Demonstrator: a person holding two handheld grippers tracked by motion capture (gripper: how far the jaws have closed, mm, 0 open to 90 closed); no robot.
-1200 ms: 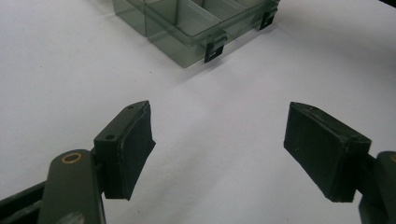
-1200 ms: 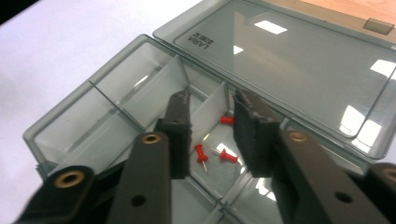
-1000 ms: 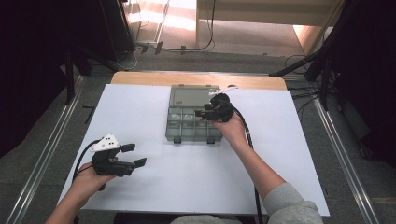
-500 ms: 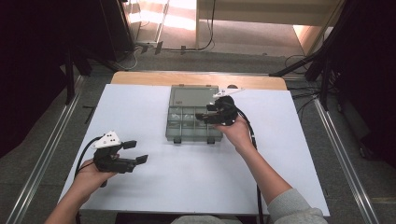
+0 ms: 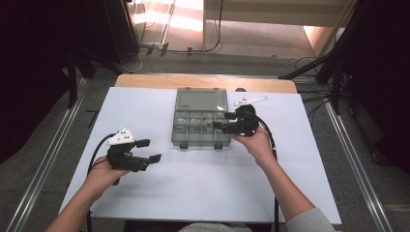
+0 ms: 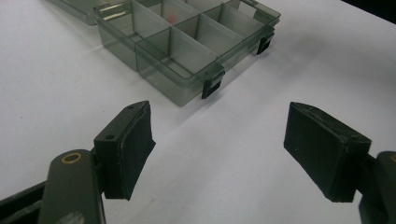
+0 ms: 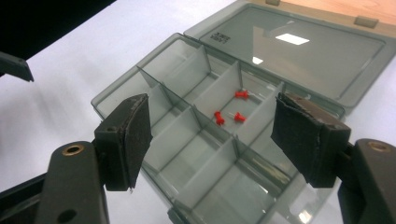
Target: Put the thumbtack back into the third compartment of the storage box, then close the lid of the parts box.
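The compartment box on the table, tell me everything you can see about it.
The smoky grey translucent plastic compartment box sits on the white table sheet, its lid swung fully open and lying flat behind it. Thin dividers split the tray into rectangular cells. Three small red pushpins lie in one cell; the other cells in view look empty. Two dark latches hang on the front wall. The right claw hovers open above the tray without touching it.

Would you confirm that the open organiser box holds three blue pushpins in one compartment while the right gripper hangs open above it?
Not quite: the three pushpins are red, not blue, as the right gripper view shows. The rest holds: they lie together in one compartment of the open organiser box, and the right gripper hangs open above it, nothing between its jaws.
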